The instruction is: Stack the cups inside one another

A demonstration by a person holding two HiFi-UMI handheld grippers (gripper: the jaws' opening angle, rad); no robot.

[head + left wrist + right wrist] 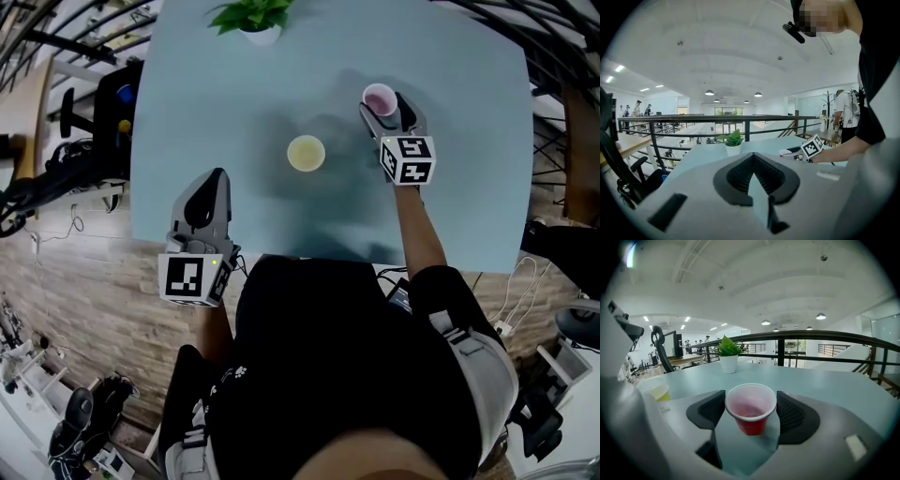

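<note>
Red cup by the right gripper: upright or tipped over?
Upright. The red cup stands on its base on the table, its round open mouth facing up, between the right gripper's jaws.

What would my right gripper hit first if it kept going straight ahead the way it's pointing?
The red cup: it already stands upright between the right gripper's fingers. Whether they press it yet is unclear.

This is looking like an open-plan office on an upper level. A black metal railing (693, 119) is running along the edge behind the pale blue-green table (187, 141), and round pendant ceiling lamps (709, 93) are hanging under a white vaulted ceiling (740, 47). People (636, 108) are standing among desks beyond, a black swivel office chair (664, 359) is sitting nearby, and a black coat stand (828, 101) is standing by glass walls (806, 105).
</note>
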